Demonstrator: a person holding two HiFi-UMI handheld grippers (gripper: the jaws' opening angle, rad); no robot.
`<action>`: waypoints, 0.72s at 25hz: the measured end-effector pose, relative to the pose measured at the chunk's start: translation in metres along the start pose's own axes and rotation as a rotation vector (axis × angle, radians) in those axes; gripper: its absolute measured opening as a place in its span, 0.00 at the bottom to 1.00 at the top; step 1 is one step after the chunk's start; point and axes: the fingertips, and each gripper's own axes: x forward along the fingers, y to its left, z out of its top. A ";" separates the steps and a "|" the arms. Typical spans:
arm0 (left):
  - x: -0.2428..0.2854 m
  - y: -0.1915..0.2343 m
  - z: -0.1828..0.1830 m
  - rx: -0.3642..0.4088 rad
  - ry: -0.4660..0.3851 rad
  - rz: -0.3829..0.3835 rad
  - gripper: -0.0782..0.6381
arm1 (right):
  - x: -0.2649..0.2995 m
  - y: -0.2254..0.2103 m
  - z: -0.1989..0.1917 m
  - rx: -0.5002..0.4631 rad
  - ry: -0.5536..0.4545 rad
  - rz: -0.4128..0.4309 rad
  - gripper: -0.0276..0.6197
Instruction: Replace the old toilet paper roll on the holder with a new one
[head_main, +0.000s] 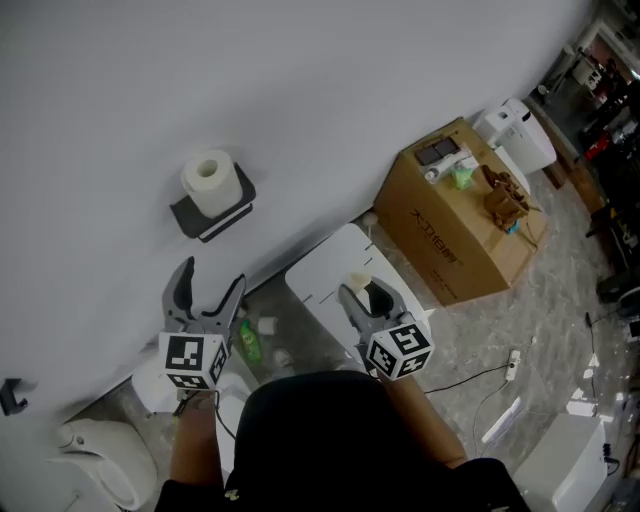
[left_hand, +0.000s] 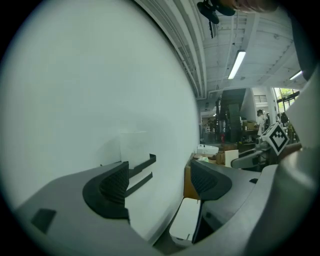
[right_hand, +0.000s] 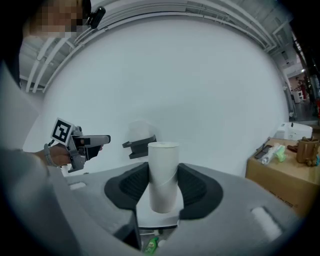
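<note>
White paper, a full roll (head_main: 208, 180), sits on the dark holder (head_main: 215, 218) fixed to the pale wall. The left tool (head_main: 212, 275) hangs near it, pointing at the wall with its jaws spread wide and nothing between them. Off to the other side, the right tool (head_main: 365, 295) is clamped on a bare, pale cardboard tube (right_hand: 163, 175) standing upright between its pads, well apart from the holder, and a brown cardboard box (head_main: 455, 225) stands on the floor further along the wall.
</note>
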 end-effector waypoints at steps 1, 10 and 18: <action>-0.005 -0.007 -0.003 -0.008 0.002 -0.005 0.64 | 0.003 0.004 -0.001 -0.004 0.005 0.015 0.31; -0.046 -0.036 -0.039 -0.031 -0.018 0.060 0.37 | 0.024 0.043 -0.010 -0.036 0.032 0.140 0.31; -0.070 -0.024 -0.051 -0.108 -0.097 0.139 0.15 | 0.032 0.069 -0.013 -0.066 0.041 0.208 0.31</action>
